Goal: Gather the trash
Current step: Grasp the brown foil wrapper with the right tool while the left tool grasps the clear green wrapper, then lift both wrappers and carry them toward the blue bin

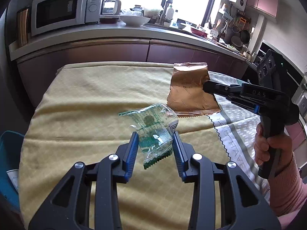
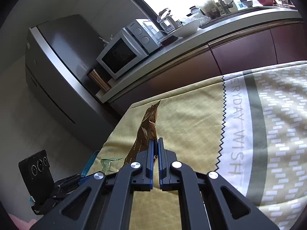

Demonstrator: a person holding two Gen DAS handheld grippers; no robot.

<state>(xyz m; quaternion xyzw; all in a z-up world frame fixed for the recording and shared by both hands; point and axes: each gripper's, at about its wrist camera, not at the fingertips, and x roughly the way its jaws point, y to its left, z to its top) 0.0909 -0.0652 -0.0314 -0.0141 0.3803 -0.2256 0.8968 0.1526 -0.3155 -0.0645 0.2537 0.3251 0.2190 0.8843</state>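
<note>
Left gripper (image 1: 155, 140): held wide, its jaws set either side of the clear wrapper's near end; no pinch is seen.
Clear wrapper (image 1: 153, 132): crumpled, green-printed, laid on the yellow cloth (image 1: 86, 115) near the table's middle; long axis runs from the left gripper toward the far right corner.
Right gripper (image 2: 155, 143): closed tight on the brown bag (image 2: 148, 126).
Brown bag (image 1: 190, 92): lifted and tilted, gripped at its right edge; long axis runs toward the table's far edge, one sealed end pointing there.
Left view only: the bag's broad face, the right hand (image 1: 272, 147) on its handle.
Right view only: the bag edge-on, a fridge (image 2: 57, 72).
Surface: yellow cloth overlapped at the right by a patterned cloth (image 2: 278, 115).
Room: kitchen counter (image 1: 115, 32) with microwave (image 1: 65, 9) and bowl (image 1: 135, 20).
</note>
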